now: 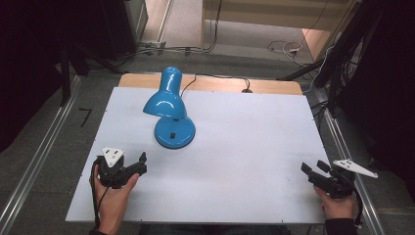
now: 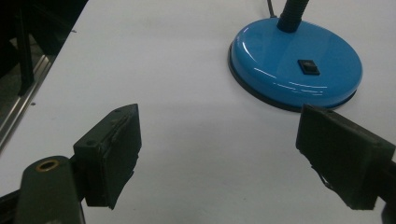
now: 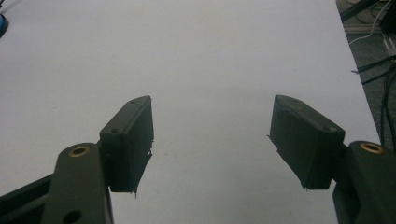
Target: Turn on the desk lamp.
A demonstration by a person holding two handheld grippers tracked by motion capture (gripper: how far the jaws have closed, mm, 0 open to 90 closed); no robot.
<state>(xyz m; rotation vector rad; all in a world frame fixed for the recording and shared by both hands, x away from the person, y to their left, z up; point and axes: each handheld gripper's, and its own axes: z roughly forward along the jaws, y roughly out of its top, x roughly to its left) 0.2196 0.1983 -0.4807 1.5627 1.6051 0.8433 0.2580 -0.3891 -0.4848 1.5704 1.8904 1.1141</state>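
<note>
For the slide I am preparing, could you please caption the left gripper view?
Left gripper open above the white table, facing the blue lamp base and its black switch.

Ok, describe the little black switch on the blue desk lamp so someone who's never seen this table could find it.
Start at the white tabletop and find the glossy blue desk lamp left of centre. Below its drooping shade sits its round blue base. The small black rectangular switch lies on top of that base, the only dark mark on it.

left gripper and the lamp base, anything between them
Nothing: bare white table runs from the left gripper to the lamp base, in the left gripper view.
</note>
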